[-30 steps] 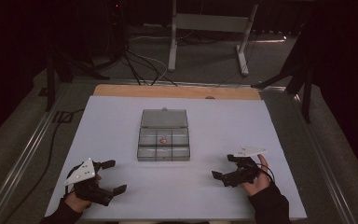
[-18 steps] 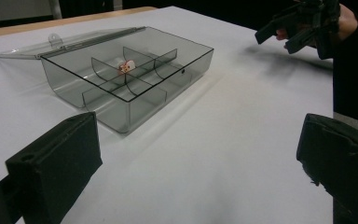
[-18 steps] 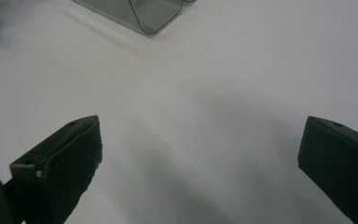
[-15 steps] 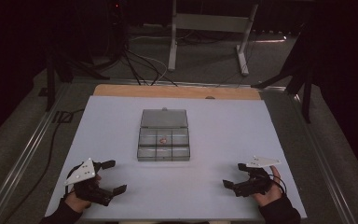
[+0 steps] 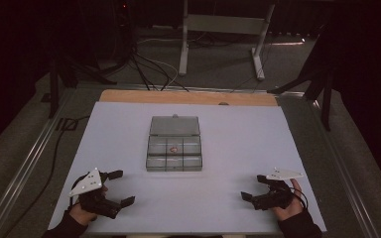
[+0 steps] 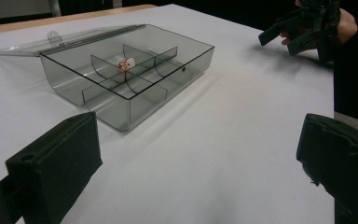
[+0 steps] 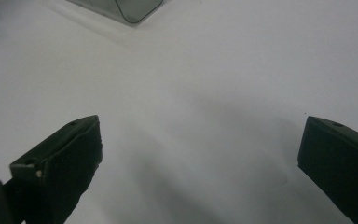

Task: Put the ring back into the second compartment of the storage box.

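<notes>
No legible text or labels.

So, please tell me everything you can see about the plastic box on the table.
The plastic box looks like clear, smoke-grey plastic. It is shallow and rectangular, and thin walls divide it into small compartments. Its lid is open and lies flat behind it on the white table. One small red and white piece sits in a middle compartment. The box rests near the table's centre, and neither gripper touches it.
</notes>
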Tool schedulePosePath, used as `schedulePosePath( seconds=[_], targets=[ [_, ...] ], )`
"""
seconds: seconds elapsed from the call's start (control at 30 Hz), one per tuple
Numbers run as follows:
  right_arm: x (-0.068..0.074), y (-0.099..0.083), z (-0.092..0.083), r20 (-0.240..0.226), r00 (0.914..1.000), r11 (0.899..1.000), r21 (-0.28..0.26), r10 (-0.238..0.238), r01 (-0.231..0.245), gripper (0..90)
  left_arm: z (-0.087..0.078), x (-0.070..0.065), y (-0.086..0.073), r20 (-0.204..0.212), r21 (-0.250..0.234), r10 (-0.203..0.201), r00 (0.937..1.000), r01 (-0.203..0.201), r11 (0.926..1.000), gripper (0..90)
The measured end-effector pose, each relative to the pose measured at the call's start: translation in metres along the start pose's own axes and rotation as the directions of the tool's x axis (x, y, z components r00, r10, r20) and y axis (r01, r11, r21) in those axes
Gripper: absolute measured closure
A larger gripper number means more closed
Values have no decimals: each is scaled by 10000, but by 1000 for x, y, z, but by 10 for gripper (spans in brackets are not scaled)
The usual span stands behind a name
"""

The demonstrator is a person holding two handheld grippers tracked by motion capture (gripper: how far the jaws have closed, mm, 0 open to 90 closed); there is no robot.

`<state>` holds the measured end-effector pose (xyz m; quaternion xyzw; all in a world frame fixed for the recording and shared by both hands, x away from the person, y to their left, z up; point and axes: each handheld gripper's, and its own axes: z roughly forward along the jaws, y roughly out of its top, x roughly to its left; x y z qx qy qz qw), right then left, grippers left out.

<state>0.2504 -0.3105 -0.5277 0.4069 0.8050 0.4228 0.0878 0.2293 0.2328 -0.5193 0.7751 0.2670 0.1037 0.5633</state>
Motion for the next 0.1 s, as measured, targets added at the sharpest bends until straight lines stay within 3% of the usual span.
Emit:
schedulePosePath(
  seconds=[0.1],
  targets=[
    [0,0,-1,-13,10000,10000,-92,0,0,0,0,0,0,15,17,16,10000,-16,10000,2]
  ],
)
